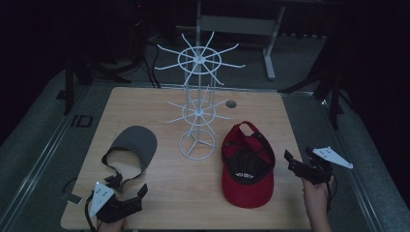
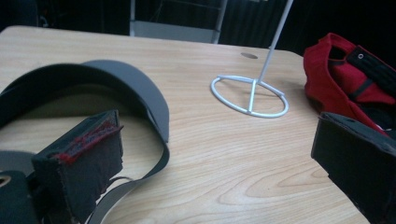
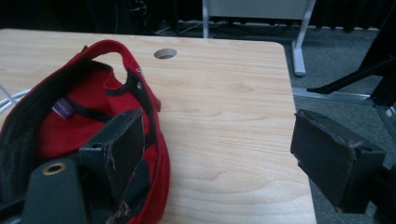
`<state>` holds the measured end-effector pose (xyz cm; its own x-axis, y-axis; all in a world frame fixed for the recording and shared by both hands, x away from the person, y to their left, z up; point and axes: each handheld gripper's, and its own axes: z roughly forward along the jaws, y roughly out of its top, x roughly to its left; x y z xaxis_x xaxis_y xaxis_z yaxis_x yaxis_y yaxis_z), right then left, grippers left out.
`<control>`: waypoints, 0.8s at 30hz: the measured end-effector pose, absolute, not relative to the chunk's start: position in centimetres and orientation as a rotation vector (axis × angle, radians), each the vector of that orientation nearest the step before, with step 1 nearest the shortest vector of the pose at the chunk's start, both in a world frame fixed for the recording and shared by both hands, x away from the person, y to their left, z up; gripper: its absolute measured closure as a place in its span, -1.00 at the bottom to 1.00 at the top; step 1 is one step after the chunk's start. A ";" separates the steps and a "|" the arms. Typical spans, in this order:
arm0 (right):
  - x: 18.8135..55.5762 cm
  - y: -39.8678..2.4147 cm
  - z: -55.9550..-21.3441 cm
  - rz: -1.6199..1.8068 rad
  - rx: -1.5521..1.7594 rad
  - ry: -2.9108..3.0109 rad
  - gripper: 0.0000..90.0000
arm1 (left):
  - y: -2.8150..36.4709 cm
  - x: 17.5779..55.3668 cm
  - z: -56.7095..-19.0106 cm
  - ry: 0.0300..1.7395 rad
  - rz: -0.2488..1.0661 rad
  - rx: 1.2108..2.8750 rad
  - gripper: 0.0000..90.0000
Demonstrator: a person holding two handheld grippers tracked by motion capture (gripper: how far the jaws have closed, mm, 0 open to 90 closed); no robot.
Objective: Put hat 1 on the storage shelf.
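A grey visor (image 1: 136, 143) lies on the left of the wooden table (image 1: 164, 188), its strap trailing toward me. Upside down on the right rests a red cap (image 1: 247, 166) with a black lining. Between them stands a white wire rack (image 1: 197, 113) with two tiers of spokes. My left gripper (image 1: 129, 187) is open at the near left corner, just short of the visor strap. In the left gripper view the visor (image 2: 126, 84) curves past the left jaw of this gripper (image 2: 219, 140). My right gripper (image 1: 300, 157) is open beside the cap's right rim. In the right gripper view this gripper (image 3: 224, 140) has its left jaw over the cap (image 3: 70, 107).
A round cable hole (image 1: 231, 103) sits in the table behind the rack. The rack's ring base (image 2: 250, 95) stands between the visor and the cap. Grey floor, dark stand legs and a metal frame (image 1: 268, 53) surround the table.
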<state>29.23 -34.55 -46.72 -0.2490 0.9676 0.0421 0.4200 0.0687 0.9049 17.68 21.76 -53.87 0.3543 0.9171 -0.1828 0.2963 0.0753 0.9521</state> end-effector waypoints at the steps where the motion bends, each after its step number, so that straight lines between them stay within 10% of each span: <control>1: 29.4 -34.4 -46.6 1.137 1.379 1.752 -0.62 | 21.7 17.6 -53.8 1.148 0.678 1.475 -0.94; 24: 34.2 -30.5 -46.3 1.125 1.307 1.984 -0.64 | 18.5 18.9 -54.4 0.991 0.572 1.637 -0.94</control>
